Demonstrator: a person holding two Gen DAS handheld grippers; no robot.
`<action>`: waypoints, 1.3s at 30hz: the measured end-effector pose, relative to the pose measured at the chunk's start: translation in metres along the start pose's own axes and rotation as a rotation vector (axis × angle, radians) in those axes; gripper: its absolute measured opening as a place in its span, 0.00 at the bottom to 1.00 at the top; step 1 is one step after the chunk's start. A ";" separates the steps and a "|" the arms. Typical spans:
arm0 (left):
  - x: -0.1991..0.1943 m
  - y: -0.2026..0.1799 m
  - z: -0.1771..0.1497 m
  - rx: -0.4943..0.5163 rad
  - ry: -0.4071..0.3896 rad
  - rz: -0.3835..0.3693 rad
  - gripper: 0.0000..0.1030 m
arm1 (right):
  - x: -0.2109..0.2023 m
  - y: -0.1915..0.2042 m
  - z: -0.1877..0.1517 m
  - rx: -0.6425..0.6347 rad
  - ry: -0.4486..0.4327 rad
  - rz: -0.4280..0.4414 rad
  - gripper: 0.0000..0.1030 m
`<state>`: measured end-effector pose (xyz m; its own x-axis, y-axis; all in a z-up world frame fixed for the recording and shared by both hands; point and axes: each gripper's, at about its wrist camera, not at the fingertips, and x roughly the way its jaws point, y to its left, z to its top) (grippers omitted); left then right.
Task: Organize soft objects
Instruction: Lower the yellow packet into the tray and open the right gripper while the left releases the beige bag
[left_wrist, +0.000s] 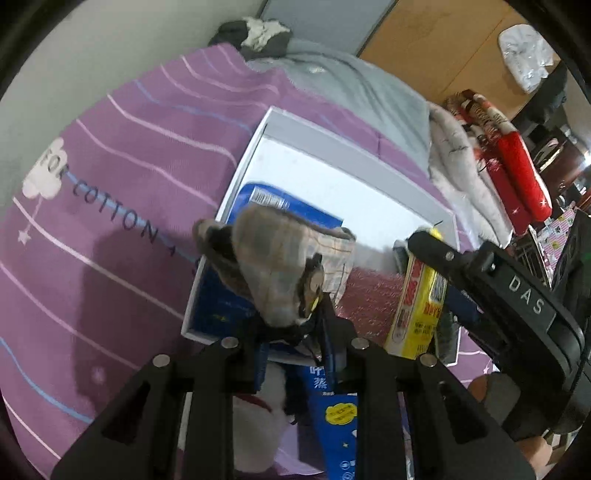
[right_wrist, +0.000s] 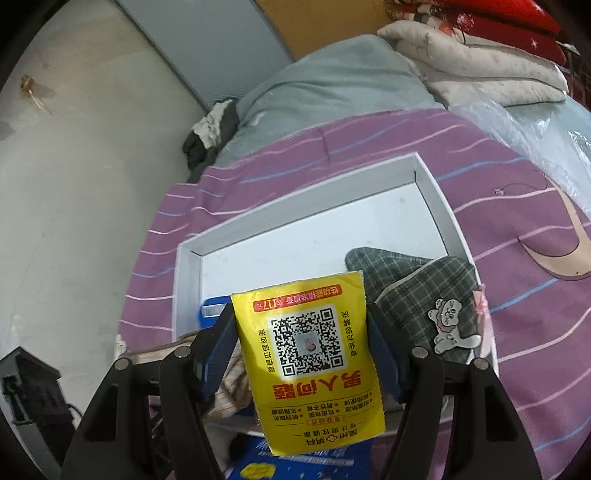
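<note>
My left gripper (left_wrist: 295, 314) is shut on a beige-brown plaid cloth pouch (left_wrist: 273, 266) and holds it over the near-left corner of a white shallow box (left_wrist: 347, 155) on the purple striped bedsheet. My right gripper (right_wrist: 301, 332) is shut on a yellow tissue pack (right_wrist: 314, 354) with a QR code, held over the box's near edge (right_wrist: 186, 254); the pack also shows in the left wrist view (left_wrist: 417, 302). A green plaid pouch (right_wrist: 424, 291) with a cartoon lion patch lies in the box's right part. A blue packet (left_wrist: 291, 206) lies in the box.
Another blue packet (right_wrist: 295, 461) and a white soft item (left_wrist: 255, 417) lie in front of the box. A grey blanket (right_wrist: 325, 85), folded quilts (right_wrist: 480, 62) and red bedding (left_wrist: 517, 166) are piled beyond. Crumpled plastic (right_wrist: 535, 133) is at the right. The wall (right_wrist: 74, 166) runs along the left.
</note>
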<state>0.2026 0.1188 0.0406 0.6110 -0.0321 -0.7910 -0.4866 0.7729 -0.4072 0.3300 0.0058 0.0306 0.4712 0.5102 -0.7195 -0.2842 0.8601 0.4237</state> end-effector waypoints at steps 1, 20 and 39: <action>0.003 0.002 -0.001 -0.009 0.009 0.004 0.25 | 0.001 -0.001 -0.001 0.004 -0.014 0.000 0.66; -0.032 -0.012 -0.004 0.067 -0.035 0.063 0.48 | -0.010 -0.021 -0.016 0.074 -0.004 0.089 0.75; -0.086 -0.059 -0.022 0.318 -0.062 0.048 0.48 | -0.118 -0.022 -0.034 -0.045 -0.025 0.052 0.75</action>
<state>0.1647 0.0621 0.1228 0.6340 0.0402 -0.7723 -0.3020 0.9322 -0.1994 0.2518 -0.0733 0.0876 0.4752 0.5548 -0.6830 -0.3456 0.8315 0.4349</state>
